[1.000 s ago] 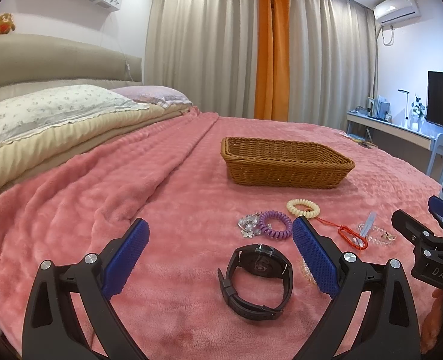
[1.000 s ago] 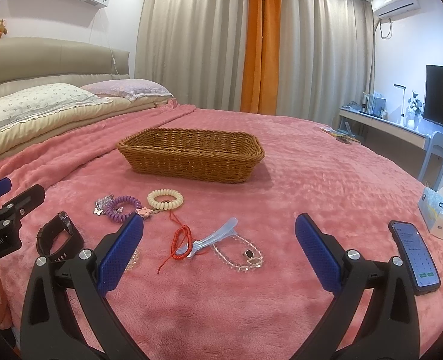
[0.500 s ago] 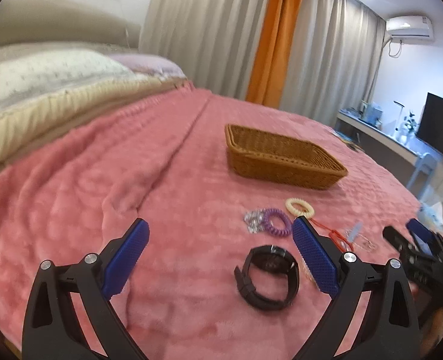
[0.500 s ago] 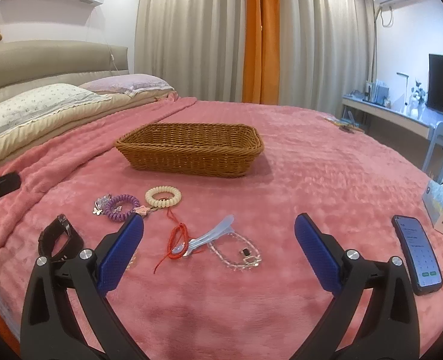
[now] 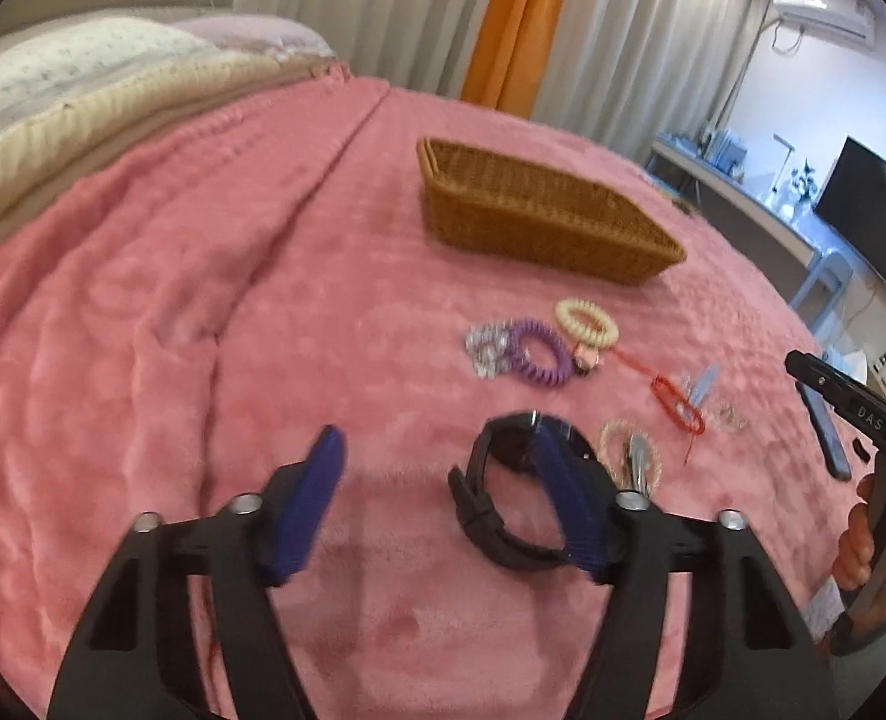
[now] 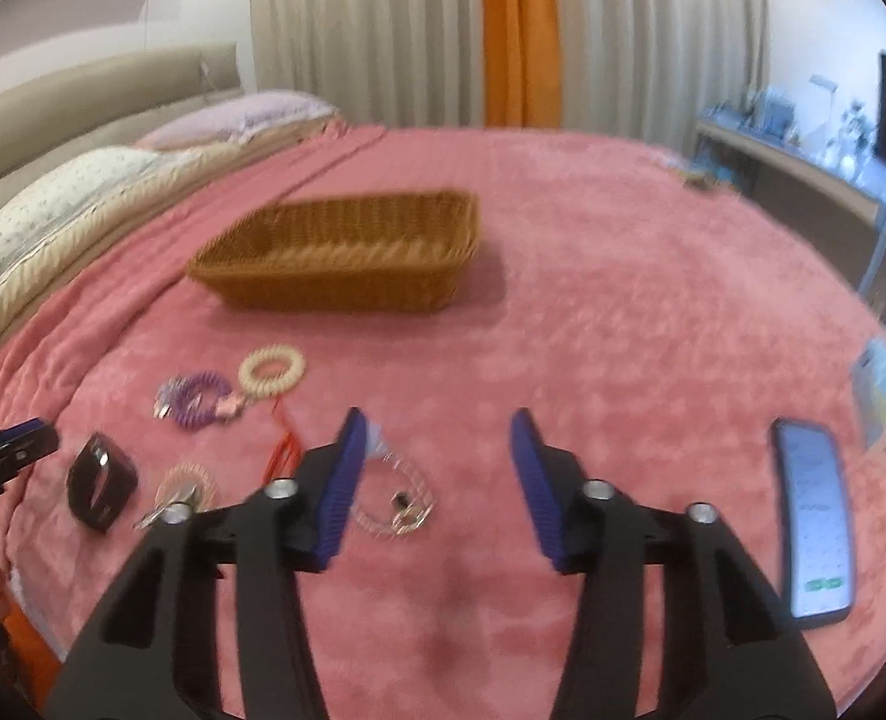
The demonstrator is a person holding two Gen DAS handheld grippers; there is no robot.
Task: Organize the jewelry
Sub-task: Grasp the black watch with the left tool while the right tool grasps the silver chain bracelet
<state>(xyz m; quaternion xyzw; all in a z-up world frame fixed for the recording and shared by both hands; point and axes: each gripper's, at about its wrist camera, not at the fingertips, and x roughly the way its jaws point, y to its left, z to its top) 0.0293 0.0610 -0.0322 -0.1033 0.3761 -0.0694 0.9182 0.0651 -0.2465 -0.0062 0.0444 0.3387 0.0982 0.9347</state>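
Both claws closing over jewelry on pink fleece bed [image 5: 143, 300].
Left claw [image 5: 437, 468] half-wide, empty, right finger overlapping black wristwatch [image 5: 502, 516]. Right claw [image 6: 437, 450] narrower, empty; clear bead bracelet [image 6: 395, 510] beside its left finger. Brown wicker basket [image 6: 347, 264] beyond.

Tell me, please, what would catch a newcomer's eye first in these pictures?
Likely the wicker basket, alone mid-bed on the pink blanket. Next, the jewelry scattered nearer the cameras: purple and cream coil bands, a red cord and a black watch.
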